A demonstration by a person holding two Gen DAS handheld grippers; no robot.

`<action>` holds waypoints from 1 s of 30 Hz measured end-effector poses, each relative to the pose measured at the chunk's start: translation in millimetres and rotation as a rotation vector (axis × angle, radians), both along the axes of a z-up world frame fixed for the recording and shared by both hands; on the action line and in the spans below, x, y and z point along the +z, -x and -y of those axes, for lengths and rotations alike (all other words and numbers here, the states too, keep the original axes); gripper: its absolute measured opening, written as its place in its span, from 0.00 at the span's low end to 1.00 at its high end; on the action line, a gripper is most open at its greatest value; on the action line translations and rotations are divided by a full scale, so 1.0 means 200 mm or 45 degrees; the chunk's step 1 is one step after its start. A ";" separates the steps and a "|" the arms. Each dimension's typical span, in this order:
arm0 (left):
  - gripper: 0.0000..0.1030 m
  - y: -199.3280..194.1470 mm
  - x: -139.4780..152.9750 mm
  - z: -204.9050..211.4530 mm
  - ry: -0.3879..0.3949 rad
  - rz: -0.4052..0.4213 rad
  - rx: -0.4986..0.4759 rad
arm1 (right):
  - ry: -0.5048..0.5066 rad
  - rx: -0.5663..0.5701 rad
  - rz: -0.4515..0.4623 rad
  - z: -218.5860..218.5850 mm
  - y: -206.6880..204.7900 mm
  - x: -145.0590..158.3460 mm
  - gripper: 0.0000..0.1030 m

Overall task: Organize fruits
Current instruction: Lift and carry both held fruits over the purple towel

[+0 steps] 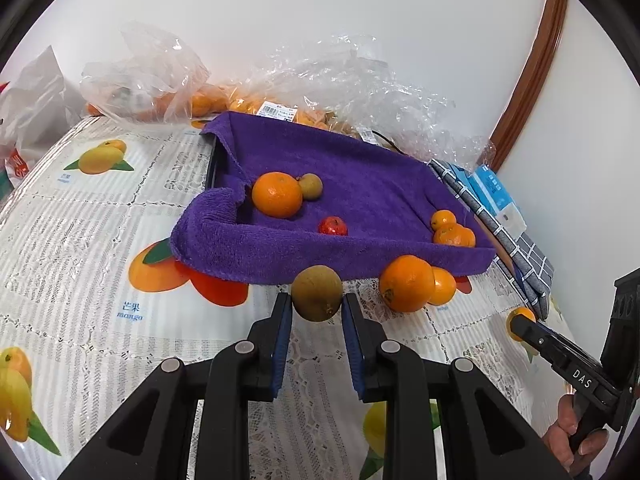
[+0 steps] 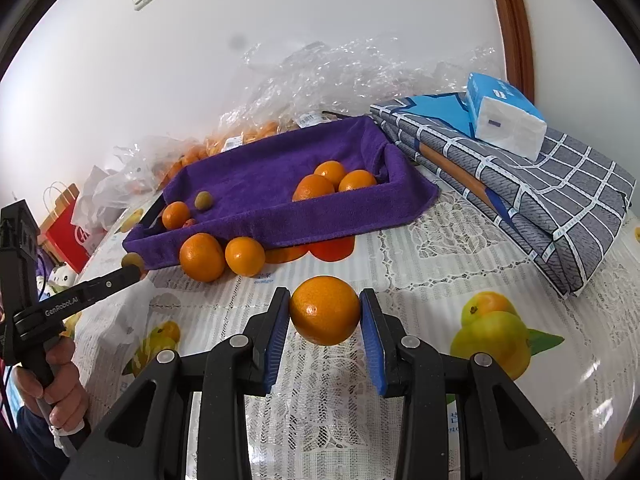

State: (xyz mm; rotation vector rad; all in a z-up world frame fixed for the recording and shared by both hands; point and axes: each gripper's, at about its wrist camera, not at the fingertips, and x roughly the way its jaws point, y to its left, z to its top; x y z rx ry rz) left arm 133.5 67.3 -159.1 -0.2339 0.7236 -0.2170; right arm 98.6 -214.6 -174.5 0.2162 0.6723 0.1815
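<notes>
My left gripper (image 1: 317, 306) is shut on a small brownish-green fruit (image 1: 317, 293), held just in front of the purple-towel-lined tray (image 1: 360, 184). My right gripper (image 2: 325, 312) is shut on an orange (image 2: 325, 310) above the tablecloth. The tray holds an orange (image 1: 277, 194), a second brownish fruit (image 1: 311, 186), a small red fruit (image 1: 333, 226) and a cluster of small oranges (image 1: 454, 232). Two loose oranges (image 2: 202, 257) (image 2: 245, 256) lie on the table against the tray's front edge. In the right wrist view the left gripper (image 2: 134, 266) shows at the left with its fruit.
Crumpled clear plastic bags (image 1: 352, 80) with more oranges sit behind the tray by the wall. A folded checked cloth (image 2: 540, 196) with a tissue pack (image 2: 506, 114) lies right of the tray. A red paper bag (image 2: 66, 228) stands at the far left. A fruit-print lace tablecloth (image 1: 80, 220) covers the table.
</notes>
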 end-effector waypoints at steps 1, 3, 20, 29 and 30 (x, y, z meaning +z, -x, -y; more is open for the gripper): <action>0.24 0.00 0.00 0.00 -0.002 0.001 0.001 | -0.002 -0.001 0.000 0.00 0.00 0.00 0.34; 0.24 0.01 0.01 0.00 -0.008 0.008 0.001 | -0.009 -0.001 0.001 0.00 0.00 0.00 0.34; 0.24 0.04 0.04 -0.01 0.000 0.057 0.044 | -0.078 -0.025 0.001 0.04 0.00 0.00 0.34; 0.24 0.09 0.11 -0.10 0.051 0.089 0.049 | -0.056 -0.036 0.042 0.07 -0.03 0.13 0.34; 0.24 0.08 0.12 -0.11 0.044 0.085 0.059 | -0.043 -0.031 0.055 0.06 -0.04 0.15 0.34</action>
